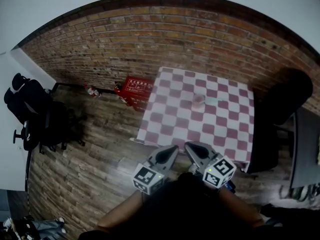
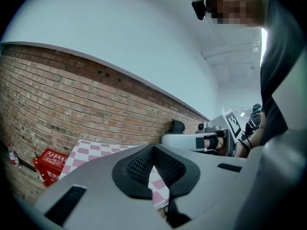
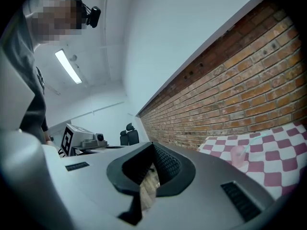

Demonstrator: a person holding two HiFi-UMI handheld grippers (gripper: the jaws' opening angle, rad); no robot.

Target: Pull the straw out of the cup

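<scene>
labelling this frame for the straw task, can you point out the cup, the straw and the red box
cup (image 1: 198, 102), head view, middle of its pinkish body
straw (image 1: 215, 99), head view, its pale stem right of the cup
red box (image 1: 136, 86), head view, its printed top face

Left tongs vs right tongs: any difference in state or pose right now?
Behind the left tongs' pads the checked tablecloth shows; behind the right tongs' pads the wooden floor shows. The right gripper view catches the pink cup off to its right; the left gripper view does not show it. Shared: both tongs are shut and empty, held at the tablecloth's near edge, well short of the cup.
</scene>
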